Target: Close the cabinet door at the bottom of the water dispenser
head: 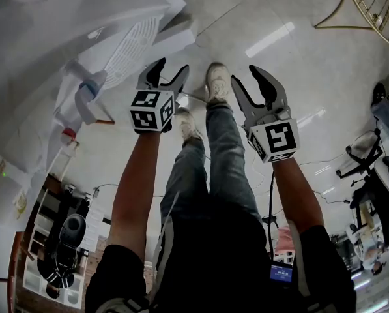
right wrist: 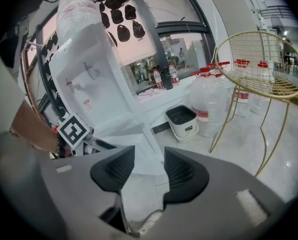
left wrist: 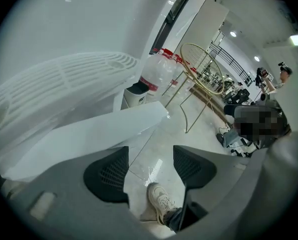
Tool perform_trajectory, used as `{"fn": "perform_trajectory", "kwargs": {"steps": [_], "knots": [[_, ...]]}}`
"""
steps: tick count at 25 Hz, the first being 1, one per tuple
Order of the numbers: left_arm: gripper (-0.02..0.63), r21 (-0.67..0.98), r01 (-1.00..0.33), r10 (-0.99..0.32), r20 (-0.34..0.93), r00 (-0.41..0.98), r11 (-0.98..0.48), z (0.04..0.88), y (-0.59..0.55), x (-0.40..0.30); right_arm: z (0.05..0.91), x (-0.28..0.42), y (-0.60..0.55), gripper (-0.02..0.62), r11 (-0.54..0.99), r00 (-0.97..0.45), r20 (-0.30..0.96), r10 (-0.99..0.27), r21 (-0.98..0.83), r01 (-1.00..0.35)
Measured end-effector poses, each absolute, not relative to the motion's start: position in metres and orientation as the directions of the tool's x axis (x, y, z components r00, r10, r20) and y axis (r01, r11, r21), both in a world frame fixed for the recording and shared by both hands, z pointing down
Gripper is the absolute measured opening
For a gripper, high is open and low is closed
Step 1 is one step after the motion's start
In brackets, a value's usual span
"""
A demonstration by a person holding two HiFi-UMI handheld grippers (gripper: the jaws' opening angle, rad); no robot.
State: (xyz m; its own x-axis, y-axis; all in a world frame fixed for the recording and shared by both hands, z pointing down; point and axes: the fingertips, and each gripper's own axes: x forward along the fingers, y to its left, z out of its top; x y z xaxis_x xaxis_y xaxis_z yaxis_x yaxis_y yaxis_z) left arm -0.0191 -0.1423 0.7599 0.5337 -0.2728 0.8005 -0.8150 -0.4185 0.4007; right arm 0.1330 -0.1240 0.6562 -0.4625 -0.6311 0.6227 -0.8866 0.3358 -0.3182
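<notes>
Cabinet door (left wrist: 104,134): not yet shut, standing out from the foot of the water dispenser (right wrist: 86,66), upper left of the head view.

Nearest, left gripper (head: 171,67), jaws apart with nothing held, just floor and a shoe (left wrist: 161,201) visible through the gap. Near the door's free edge, no contact visible. Right gripper (head: 246,75) also parted, a little narrower, empty, right of centre and clear of the door.

Farther up the frame, slotted drip tray (head: 132,51) overhanging the door. Beyond, at right in the right gripper view, a bucket (right wrist: 182,121), water bottles (right wrist: 206,104) and a gold wire chair (right wrist: 261,59), all well apart from the door.

Likely trouble from here:
- Pushing with one open jaw tip close to the edge, then slipping off and leaving the door ajar.
- Coming in too high and snagging under the tray.
- Pushing too softly, so no latch.
- Stepping forward and blocking the swing with a foot.
</notes>
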Motion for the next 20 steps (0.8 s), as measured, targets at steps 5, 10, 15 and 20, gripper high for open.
{"fn": "perform_trajectory", "kwargs": {"steps": [5, 10, 15, 20], "knots": [[0.293, 0.39, -0.812, -0.284, 0.795, 0.535, -0.435, 0.759, -0.156, -0.012, 0.658, 0.137, -0.129, 0.187, 0.333, -0.461, 0.624, -0.631, -0.318, -0.888], [0.295, 0.38, -0.81, -0.292, 0.794, 0.533, -0.446, 0.758, -0.167, -0.01, 0.657, 0.14, -0.137, 0.186, 0.33, -0.459, 0.62, -0.636, -0.32, -0.888], [0.314, 0.364, -0.818, -0.306, 0.797, 0.521, -0.446, 0.759, -0.174, -0.008, 0.654, 0.142, -0.143, 0.184, 0.323, -0.459, 0.617, -0.64, -0.326, -0.889], [0.33, 0.357, -0.821, -0.321, 0.792, 0.519, -0.446, 0.76, -0.182, -0.001, 0.658, 0.147, -0.142, 0.184, 0.329, -0.458, 0.624, -0.633, -0.319, -0.889]]}}
